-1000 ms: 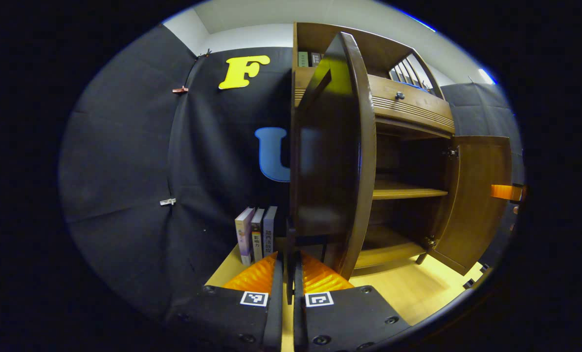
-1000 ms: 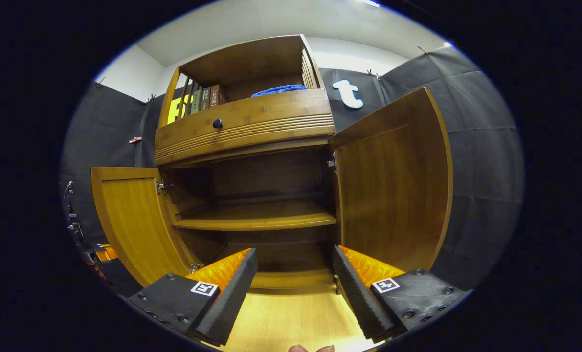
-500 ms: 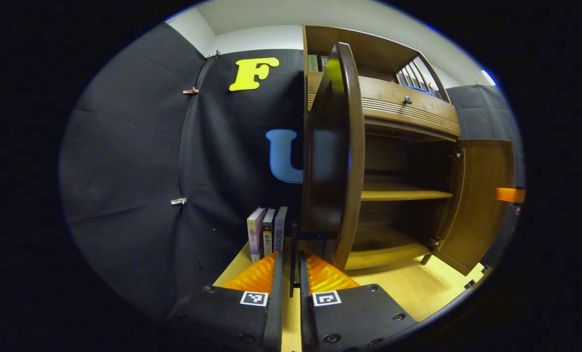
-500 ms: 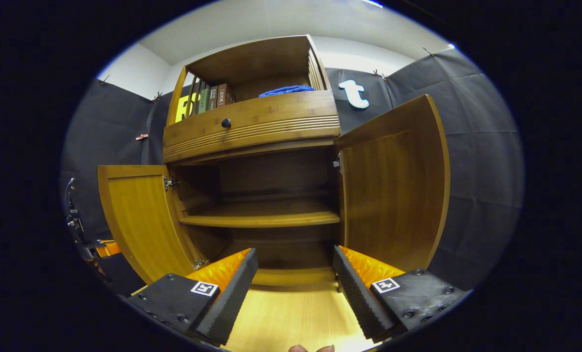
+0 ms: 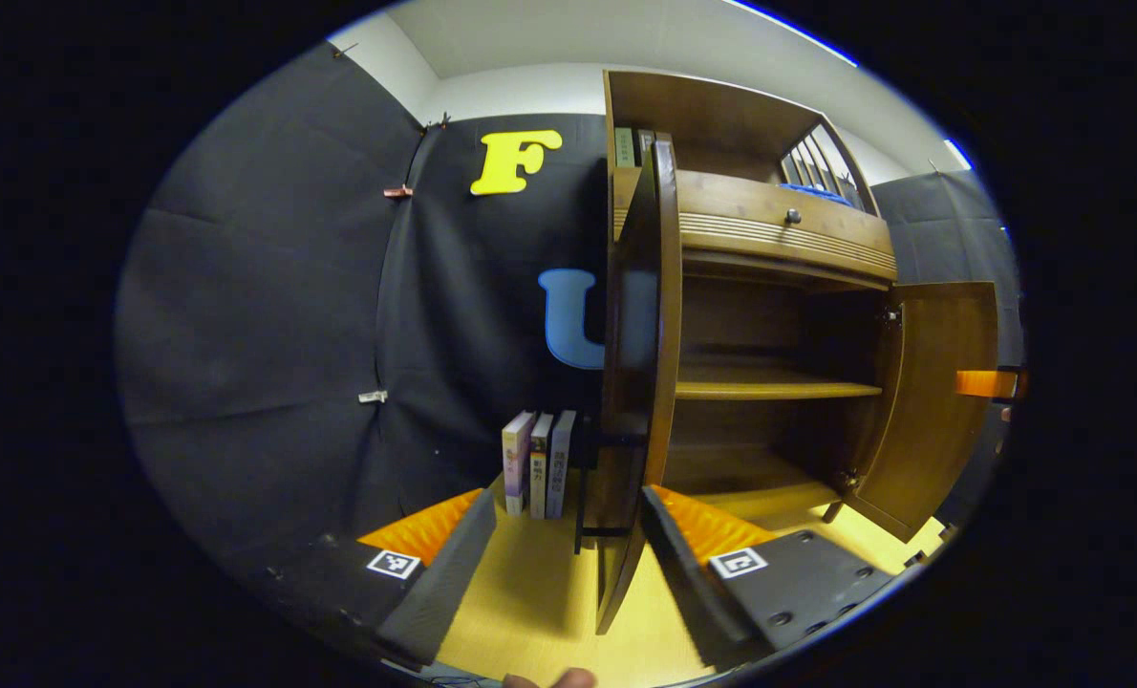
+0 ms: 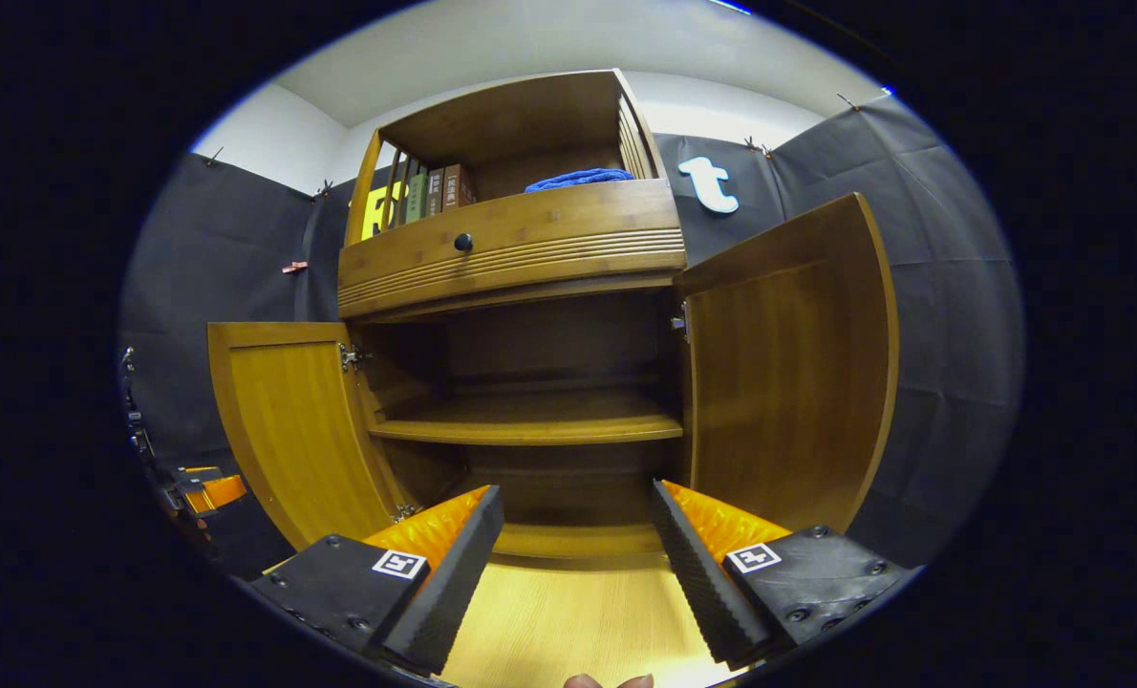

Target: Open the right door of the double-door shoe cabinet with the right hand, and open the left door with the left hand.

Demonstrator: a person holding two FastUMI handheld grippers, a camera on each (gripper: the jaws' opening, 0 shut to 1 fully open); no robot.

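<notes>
The wooden shoe cabinet stands with both doors swung open. In the left gripper view the left door is seen edge-on, its dark bar handle in the gap between my fingers, untouched. My left gripper is open around that door edge. The right door hangs wide open beyond. In the right gripper view the left door and right door frame the bare shelves, and my right gripper is open, apart from both. The left gripper shows small at the far left.
Three books stand on the floor beside the cabinet's left side. Above the doors sit a drawer with a dark knob, a row of books and a blue cloth. Light wooden floor lies before the cabinet.
My left gripper, shut on the left door's handle before, has opened and let it go, and pulled back a little. The right gripper stayed open and drifted slightly left.
</notes>
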